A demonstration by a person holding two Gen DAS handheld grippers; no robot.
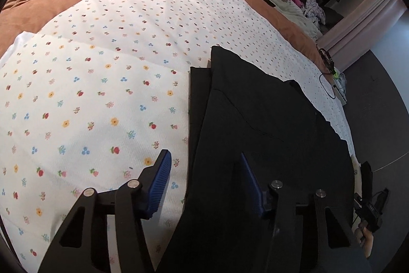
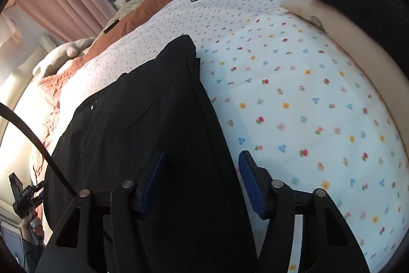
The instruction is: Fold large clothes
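Evidently both claws are spread apart and grip nothing. The left claw (image 1: 204, 186) hangs above the edge of the black trousers (image 1: 255, 124), one pad over the floral sheet (image 1: 102, 83), the other over the dark cloth. The right claw (image 2: 202, 181) straddles the opposite long edge the same way. The trousers lie lengthwise on the bed, already doubled leg over leg by the look of the layered edges, flat on the sheet so the seams stay aligned. Placing a claw at each side probably prepares a pinch on the near end for the next fold.
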